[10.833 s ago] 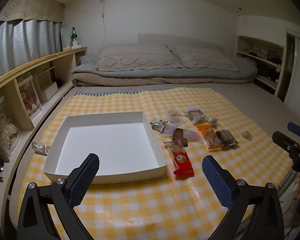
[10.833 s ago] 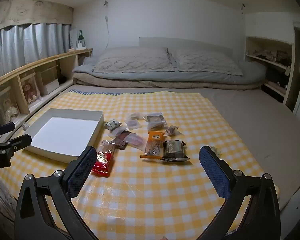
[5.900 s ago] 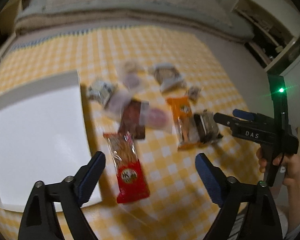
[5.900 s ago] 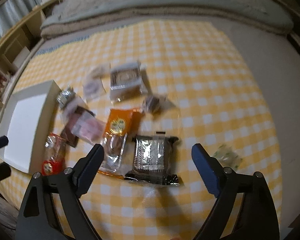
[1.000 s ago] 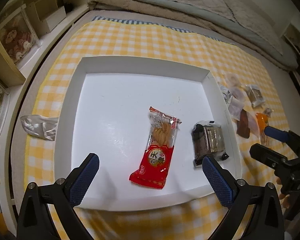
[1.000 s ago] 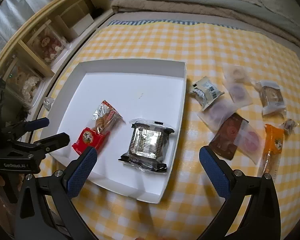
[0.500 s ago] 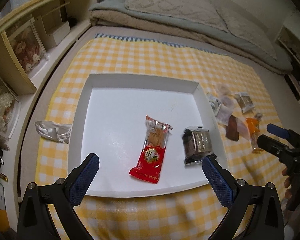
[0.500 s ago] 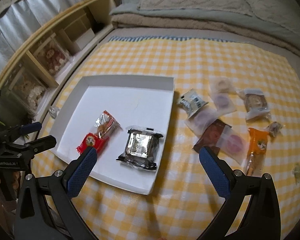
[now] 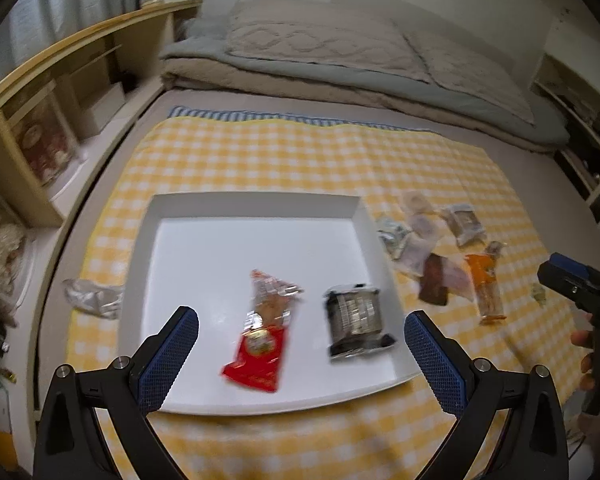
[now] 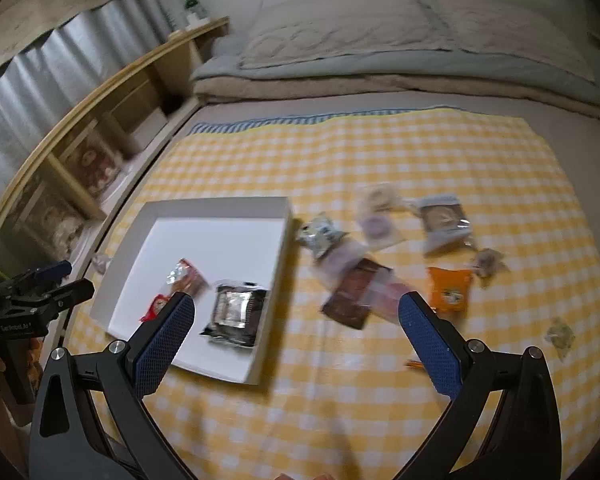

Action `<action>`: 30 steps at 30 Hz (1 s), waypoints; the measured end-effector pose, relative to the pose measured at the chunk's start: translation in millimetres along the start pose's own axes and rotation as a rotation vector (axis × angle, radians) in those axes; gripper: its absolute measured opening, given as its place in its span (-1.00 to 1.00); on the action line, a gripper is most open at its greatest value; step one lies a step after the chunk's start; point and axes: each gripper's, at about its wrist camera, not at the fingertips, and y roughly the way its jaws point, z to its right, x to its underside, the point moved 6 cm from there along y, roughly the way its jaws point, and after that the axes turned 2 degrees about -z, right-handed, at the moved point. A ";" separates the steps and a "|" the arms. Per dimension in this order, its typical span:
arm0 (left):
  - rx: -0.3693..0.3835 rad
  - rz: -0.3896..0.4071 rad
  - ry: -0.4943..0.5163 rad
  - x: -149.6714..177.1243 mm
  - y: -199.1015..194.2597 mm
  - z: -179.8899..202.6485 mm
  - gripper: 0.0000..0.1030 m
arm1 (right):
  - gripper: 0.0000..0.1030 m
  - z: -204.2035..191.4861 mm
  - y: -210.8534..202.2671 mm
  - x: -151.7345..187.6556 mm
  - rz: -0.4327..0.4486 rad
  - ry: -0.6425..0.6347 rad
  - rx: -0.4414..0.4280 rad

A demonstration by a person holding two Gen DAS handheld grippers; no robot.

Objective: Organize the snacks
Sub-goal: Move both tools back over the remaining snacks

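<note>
A white shallow box (image 9: 256,206) (image 10: 220,204) lies on the yellow checked cloth. In it lie a red cracker packet (image 9: 262,350) (image 10: 182,280) and a dark silver-faced packet (image 9: 354,320) (image 10: 236,312). Several loose snacks lie to its right: an orange packet (image 9: 485,288) (image 10: 449,294), a brown packet (image 9: 434,284) (image 10: 352,292) and small clear-wrapped ones (image 9: 464,222) (image 10: 444,216). My left gripper (image 9: 300,360) is open and empty over the box's near edge. My right gripper (image 10: 296,344) is open and empty above the cloth, right of the box.
A crumpled silver wrapper (image 9: 92,298) lies left of the box. Wooden shelves (image 9: 40,120) run along the left. Folded bedding and pillows (image 9: 340,56) lie at the back. A small green wrapper (image 10: 560,334) lies at the far right of the cloth.
Both grippers have pulled back and tilted up from the box, so more of the bed shows. The two packets stay in the box.
</note>
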 end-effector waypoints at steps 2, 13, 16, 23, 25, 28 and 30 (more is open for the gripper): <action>0.025 0.015 0.017 -6.1 5.2 11.8 1.00 | 1.00 14.9 -4.7 -0.4 0.008 0.023 0.018; 0.110 0.037 0.081 -27.6 36.6 71.2 1.00 | 1.00 94.7 -31.2 0.6 0.051 0.126 0.116; 0.116 0.027 0.104 -30.5 50.4 88.9 1.00 | 1.00 120.6 -38.3 1.8 0.059 0.155 0.160; 0.168 -0.059 0.124 -34.3 88.7 136.1 1.00 | 1.00 196.2 -49.6 14.7 0.047 0.279 0.272; 0.182 -0.066 0.135 -37.5 97.7 148.6 1.00 | 1.00 219.4 -50.6 21.9 0.029 0.319 0.309; 0.203 -0.075 0.150 -41.9 112.5 170.9 1.00 | 1.00 247.0 -51.3 31.7 -0.002 0.365 0.342; 0.220 -0.086 0.149 -43.3 122.9 186.3 1.00 | 1.00 264.6 -50.6 39.6 -0.024 0.402 0.354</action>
